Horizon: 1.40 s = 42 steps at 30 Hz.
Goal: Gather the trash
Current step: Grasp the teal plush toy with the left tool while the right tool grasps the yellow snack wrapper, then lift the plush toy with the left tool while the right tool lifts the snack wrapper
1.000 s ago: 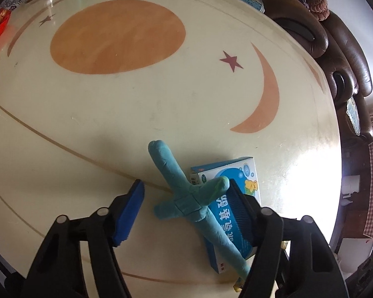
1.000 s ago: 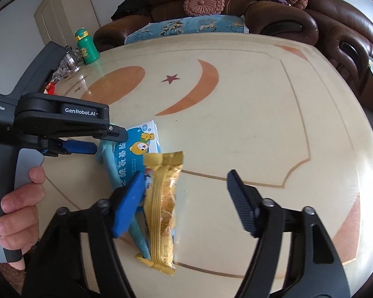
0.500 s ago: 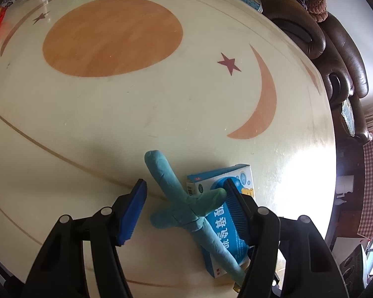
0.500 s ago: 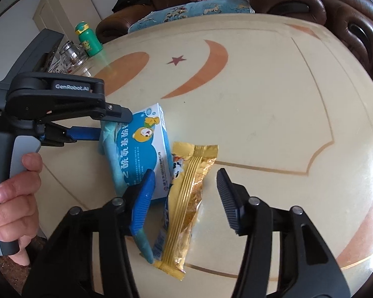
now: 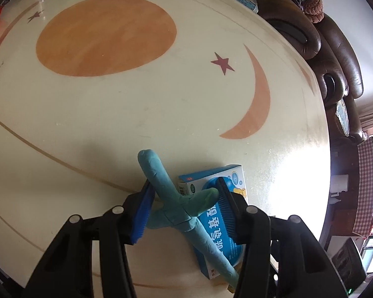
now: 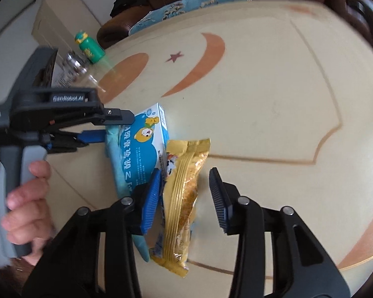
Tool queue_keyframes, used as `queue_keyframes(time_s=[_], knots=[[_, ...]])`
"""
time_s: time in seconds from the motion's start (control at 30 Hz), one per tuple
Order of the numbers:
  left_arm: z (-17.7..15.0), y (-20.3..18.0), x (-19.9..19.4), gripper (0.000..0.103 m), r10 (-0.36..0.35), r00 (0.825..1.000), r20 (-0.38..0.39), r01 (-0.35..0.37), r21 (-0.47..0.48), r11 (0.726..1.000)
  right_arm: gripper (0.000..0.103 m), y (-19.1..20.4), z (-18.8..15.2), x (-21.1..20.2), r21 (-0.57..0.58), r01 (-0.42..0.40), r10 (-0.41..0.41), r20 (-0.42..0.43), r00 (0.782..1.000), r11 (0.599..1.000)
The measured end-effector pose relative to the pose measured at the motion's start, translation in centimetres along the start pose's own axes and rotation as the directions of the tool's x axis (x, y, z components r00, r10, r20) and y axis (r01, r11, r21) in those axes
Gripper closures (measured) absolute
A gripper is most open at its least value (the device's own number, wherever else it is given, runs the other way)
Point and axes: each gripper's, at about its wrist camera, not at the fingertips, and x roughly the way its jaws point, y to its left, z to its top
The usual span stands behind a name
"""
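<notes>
A teal clay cross-shaped piece (image 5: pixel 172 200) lies on the cream table, partly over a blue and white medicine box (image 5: pixel 218 221). My left gripper (image 5: pixel 185 211) is open, its jaws around the cross; the left pad touches its long arm. In the right wrist view the box (image 6: pixel 141 149) lies beside a gold snack wrapper (image 6: pixel 184 188). My right gripper (image 6: pixel 186 198) is open, with the wrapper between its jaws. The left gripper (image 6: pixel 112 124) shows there too, held by a hand.
The table (image 5: pixel 112 114) bears orange moon, circle and star patterns. A green bottle (image 6: pixel 89 47) and a glass jar (image 6: pixel 74 67) stand at its far edge. Brown sofas (image 5: pixel 335 57) line the far side.
My left gripper has narrowed around the teal cross and come closer to it. My right gripper has moved forward over the gold wrapper and its jaws have narrowed.
</notes>
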Motion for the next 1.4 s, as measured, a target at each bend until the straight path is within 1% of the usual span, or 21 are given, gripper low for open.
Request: queue_keyframes(time_s=[0.07, 0.17, 0.27, 0.37, 0.4, 0.47, 0.5, 0.67, 0.73, 0.83, 0.9, 1.07, 1.2, 1.3, 1.4], knots=[[0.1, 0.0, 0.0, 0.053, 0.003, 1.0, 0.001, -0.003, 0.002, 1.0, 0.063, -0.2, 0.1, -0.1, -0.002, -0.009, 0.009, -0.006, 1.0, 1.0], [0.0, 0.0, -0.1, 0.054, 0.001, 1.0, 0.0, -0.001, 0.002, 1.0, 0.063, 0.6, -0.1, -0.2, -0.034, 0.027, -0.027, 0.002, 1.0, 0.999], [-0.1, -0.1, 0.0, 0.054, -0.002, 1.0, 0.0, 0.002, 0.005, 1.0, 0.063, 0.8, -0.2, -0.2, -0.032, 0.023, -0.023, 0.004, 1.0, 0.999], [-0.2, 0.0, -0.1, 0.057, -0.018, 1.0, -0.004, 0.018, 0.0, 1.0, 0.076, 1.0, -0.2, -0.1, -0.032, -0.001, 0.001, 0.001, 1.0, 1.0], [-0.2, 0.0, -0.1, 0.058, -0.021, 1.0, -0.006, 0.021, -0.003, 1.0, 0.078, 1.2, -0.3, -0.2, -0.036, 0.005, -0.004, 0.004, 1.0, 0.999], [-0.2, -0.2, 0.0, 0.058, -0.014, 1.0, -0.007, 0.014, 0.0, 1.0, 0.08, 1.7, -0.3, -0.2, -0.05, 0.016, -0.016, 0.008, 1.0, 0.999], [-0.2, -0.3, 0.0, 0.058, -0.015, 1.0, -0.007, 0.015, -0.001, 1.0, 0.083, 1.6, -0.3, -0.3, -0.048, 0.019, -0.018, 0.012, 1.0, 0.999], [-0.2, -0.3, 0.0, 0.058, -0.021, 1.0, -0.01, 0.021, -0.006, 1.0, 0.086, 1.5, -0.4, -0.6, -0.047, 0.036, -0.035, 0.025, 0.999, 0.998], [-0.2, -0.4, 0.0, 0.059, -0.015, 1.0, -0.011, 0.015, -0.012, 1.0, 0.087, 1.2, -0.5, -0.7, -0.047, 0.043, -0.041, 0.029, 0.999, 0.998], [-0.2, -0.3, 0.0, 0.059, -0.032, 0.999, -0.01, 0.031, -0.016, 0.999, 0.087, 1.3, -0.4, -0.8, -0.051, 0.054, -0.052, 0.036, 0.998, 0.997], [-0.2, -0.1, -0.1, 0.059, -0.03, 1.0, -0.009, 0.029, -0.018, 0.999, 0.087, 1.3, -0.4, -0.9, -0.054, 0.052, -0.05, 0.04, 0.998, 0.997], [-0.2, -0.2, -0.5, 0.059, -0.025, 1.0, 0.004, 0.025, -0.005, 1.0, 0.087, 1.5, -0.3, -1.4, -0.071, 0.064, -0.06, 0.061, 0.996, 0.995], [-0.3, -0.4, -1.2, 0.059, -0.023, 0.999, 0.029, 0.022, 0.011, 1.0, 0.087, 1.6, -0.2, -1.8, -0.073, 0.065, -0.059, 0.072, 0.996, 0.995], [-0.7, -1.0, -2.3, 0.059, -0.01, 0.998, 0.059, 0.008, 0.046, 0.999, 0.087, 2.0, -0.1, -2.0, -0.081, 0.069, -0.062, 0.085, 0.994, 0.994], [-1.1, -1.5, -3.5, 0.059, -0.012, 0.996, 0.085, 0.007, 0.07, 0.998, 0.087, 2.4, -0.3, -2.8, -0.092, 0.077, -0.068, 0.103, 0.992, 0.993]])
